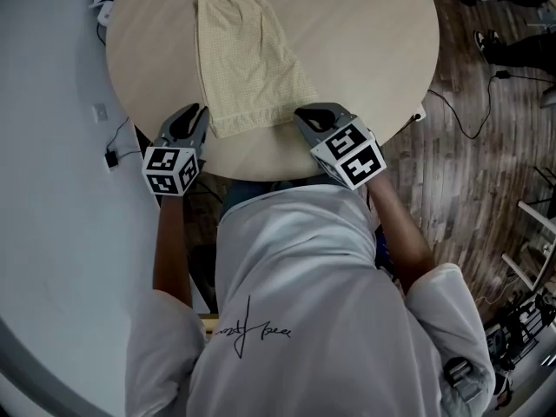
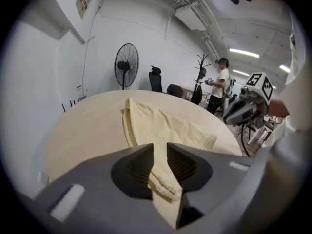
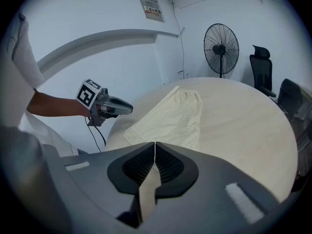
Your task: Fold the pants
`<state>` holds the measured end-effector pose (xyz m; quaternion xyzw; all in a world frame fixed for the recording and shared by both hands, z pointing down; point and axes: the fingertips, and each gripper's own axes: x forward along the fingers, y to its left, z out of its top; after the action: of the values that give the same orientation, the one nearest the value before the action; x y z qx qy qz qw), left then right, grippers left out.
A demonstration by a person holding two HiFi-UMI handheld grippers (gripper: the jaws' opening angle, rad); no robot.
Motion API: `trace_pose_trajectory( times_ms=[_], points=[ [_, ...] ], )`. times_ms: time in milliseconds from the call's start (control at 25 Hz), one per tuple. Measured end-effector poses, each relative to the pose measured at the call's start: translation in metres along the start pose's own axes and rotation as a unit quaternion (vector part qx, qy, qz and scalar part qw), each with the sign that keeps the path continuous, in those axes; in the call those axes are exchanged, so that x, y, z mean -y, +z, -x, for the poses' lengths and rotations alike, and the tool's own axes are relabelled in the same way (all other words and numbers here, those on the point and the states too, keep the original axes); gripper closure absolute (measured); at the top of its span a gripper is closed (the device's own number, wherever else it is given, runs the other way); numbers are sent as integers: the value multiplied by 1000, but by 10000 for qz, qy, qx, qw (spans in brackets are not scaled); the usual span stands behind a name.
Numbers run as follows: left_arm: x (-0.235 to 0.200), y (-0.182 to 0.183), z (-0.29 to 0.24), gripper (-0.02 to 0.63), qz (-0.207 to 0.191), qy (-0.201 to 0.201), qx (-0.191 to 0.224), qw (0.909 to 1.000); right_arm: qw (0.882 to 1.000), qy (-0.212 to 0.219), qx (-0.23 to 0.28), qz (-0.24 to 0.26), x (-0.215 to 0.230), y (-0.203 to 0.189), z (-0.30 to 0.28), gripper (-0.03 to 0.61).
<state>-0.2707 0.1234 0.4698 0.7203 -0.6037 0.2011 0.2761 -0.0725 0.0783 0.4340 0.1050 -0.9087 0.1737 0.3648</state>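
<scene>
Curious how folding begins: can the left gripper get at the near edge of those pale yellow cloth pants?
Seemingly yes: the left gripper sits at a near corner of the pale yellow cloth pants, fabric between its jaws, nothing blocking.

The head view looks steeply down on the worktop. Both gripper views look low across it from its near edge, close; all share the pants.

The pants are pale yellow with a fine check; the table is beige.
</scene>
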Motion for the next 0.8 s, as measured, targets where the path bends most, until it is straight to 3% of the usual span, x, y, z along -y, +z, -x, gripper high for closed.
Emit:
trace_pose_trajectory(
  times_ms=[240,520,800],
  points=[
    [9,-31,3,469,100,628,-260,9976,9995,-48,101,-292,25,-20,16,575],
    [23,-55,-3,469,972,753,-373,9917,9981,-111,119,-599,50,-47,24,575],
    [21,-71,-6,443,1697,1036,-310,9796,9957,-219,127,-886,68,-61,13,574]
  ],
)
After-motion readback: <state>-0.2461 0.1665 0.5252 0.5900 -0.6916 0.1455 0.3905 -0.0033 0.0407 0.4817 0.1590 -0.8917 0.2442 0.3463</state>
